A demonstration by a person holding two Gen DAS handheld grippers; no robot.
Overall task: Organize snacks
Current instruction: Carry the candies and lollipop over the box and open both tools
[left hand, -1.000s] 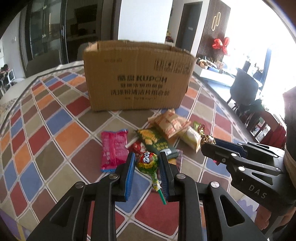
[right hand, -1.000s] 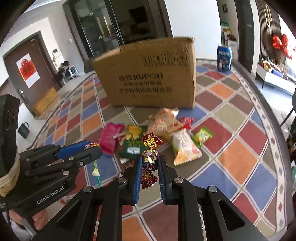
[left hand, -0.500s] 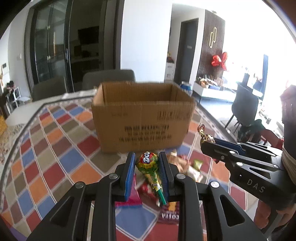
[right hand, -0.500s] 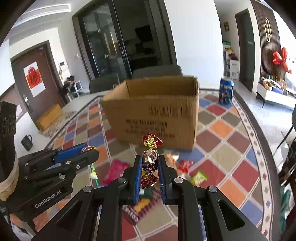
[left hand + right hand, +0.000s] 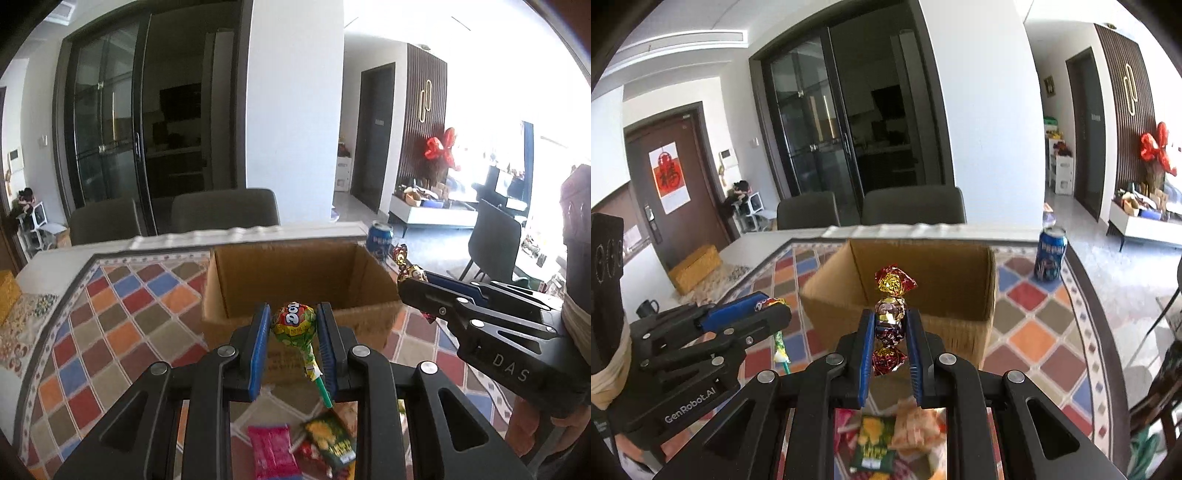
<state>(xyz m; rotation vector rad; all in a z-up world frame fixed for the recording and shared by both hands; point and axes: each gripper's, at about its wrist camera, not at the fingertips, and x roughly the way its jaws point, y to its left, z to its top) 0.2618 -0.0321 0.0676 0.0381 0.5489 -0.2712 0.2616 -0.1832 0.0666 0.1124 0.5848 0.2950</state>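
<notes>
Left gripper [image 5: 293, 345]: fingers pinching a lollipop [image 5: 294, 324], its stick slanting down toward the camera.
Right gripper [image 5: 889, 334]: fingers pinching a foil-wrapped candy [image 5: 891, 317], long axis upright.
Cardboard box [image 5: 295, 280]: open-topped on the worktop [image 5: 122, 314], straight ahead of and lower than both grippers; the near wall lies between the fingers and the opening.
Nearer arm: neither clearly; they are side by side.
Remaining snacks [image 5: 317, 446]: on the worktop below the grippers.
Blue can [image 5: 1050, 254]: right of the box, out of the way.

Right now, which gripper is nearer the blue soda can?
Right. The right gripper, holding a foil candy, sits on the blue soda can's side of the box; the left gripper is farther over.
</notes>
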